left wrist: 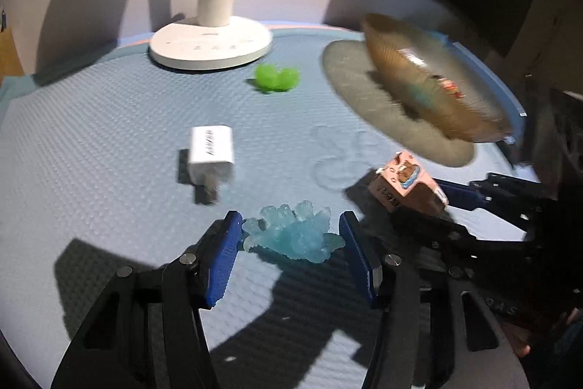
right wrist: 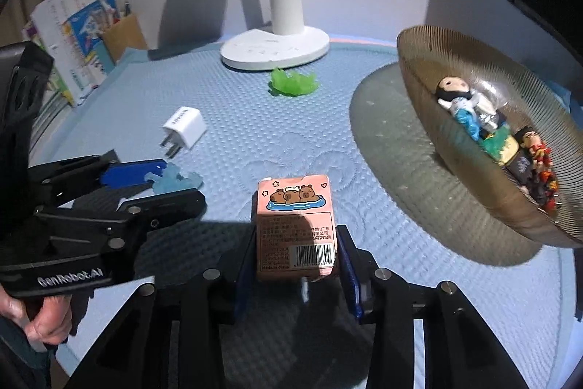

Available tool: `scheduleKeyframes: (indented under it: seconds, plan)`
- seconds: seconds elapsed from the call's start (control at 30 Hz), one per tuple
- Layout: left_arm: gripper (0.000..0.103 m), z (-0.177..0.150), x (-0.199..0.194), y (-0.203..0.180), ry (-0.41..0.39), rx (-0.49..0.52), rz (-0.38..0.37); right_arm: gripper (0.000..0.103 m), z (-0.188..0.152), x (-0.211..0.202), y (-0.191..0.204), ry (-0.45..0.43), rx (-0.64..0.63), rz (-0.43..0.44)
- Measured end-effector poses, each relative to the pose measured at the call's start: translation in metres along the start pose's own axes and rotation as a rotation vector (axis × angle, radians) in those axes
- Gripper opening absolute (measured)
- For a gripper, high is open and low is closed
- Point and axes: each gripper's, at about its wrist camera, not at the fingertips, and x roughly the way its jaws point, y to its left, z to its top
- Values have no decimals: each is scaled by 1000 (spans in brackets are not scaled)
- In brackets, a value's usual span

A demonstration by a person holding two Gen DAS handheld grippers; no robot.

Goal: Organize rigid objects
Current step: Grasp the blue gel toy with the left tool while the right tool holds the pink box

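Note:
My left gripper (left wrist: 289, 236) is open, its blue pads on either side of a translucent light-blue spiky toy (left wrist: 291, 234) lying on the blue mat; the toy also shows in the right wrist view (right wrist: 175, 179). My right gripper (right wrist: 297, 265) is shut on a pink carton with capybara art (right wrist: 295, 228), seen from the left wrist view (left wrist: 408, 183) just above the mat. A white charger plug (left wrist: 211, 155) lies mid-mat. A green spiky toy (left wrist: 277, 79) lies near the lamp. A ribbed brown bowl (right wrist: 422, 61) at the right holds figurines (right wrist: 462, 101).
A white lamp base (left wrist: 211, 46) and pole stand at the back of the mat. Books and a wooden holder (right wrist: 91, 39) stand at the back left. The bowl sits on a round grey coaster (right wrist: 393, 141). A wall lies behind.

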Motion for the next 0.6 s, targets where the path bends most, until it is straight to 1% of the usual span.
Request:
scheduleKeyframes:
  seconds: [0.1,0.2,0.3,0.37,0.4,0.47,0.5,0.53,0.6]
  plan:
    - [52,-15,-24,-11,-20,41,7,40,-11,-18,-2,2,-23,6]
    - [52,-28,-38,-16,-29,62,19,40,-31,-30,-6,30,-72,-5]
    - [53,-38,-35,-19,-17,71,55,40,-46,-29,-9,57,-81,-28]
    - [53,-43,-23,-17,15,54,62,40,-53,-22,-14,80,-46,-14]
    - [53,-44,-17,-16,32,44,67,42,-53,-23,-16,65,-32,-7]
    - [53,-45,-17,-20,11,65,92,48,-53,-24,-18,64,-11,3]
    - [54,-45,-16,-22,12,75,103,58,-53,-24,-19,64,0,13]
    - [54,-46,-15,-23,13,81,117,59,-53,-24,-20,62,14,25]
    - [54,-48,-14,-26,12,96,137,59,-53,-23,-19,55,28,18]
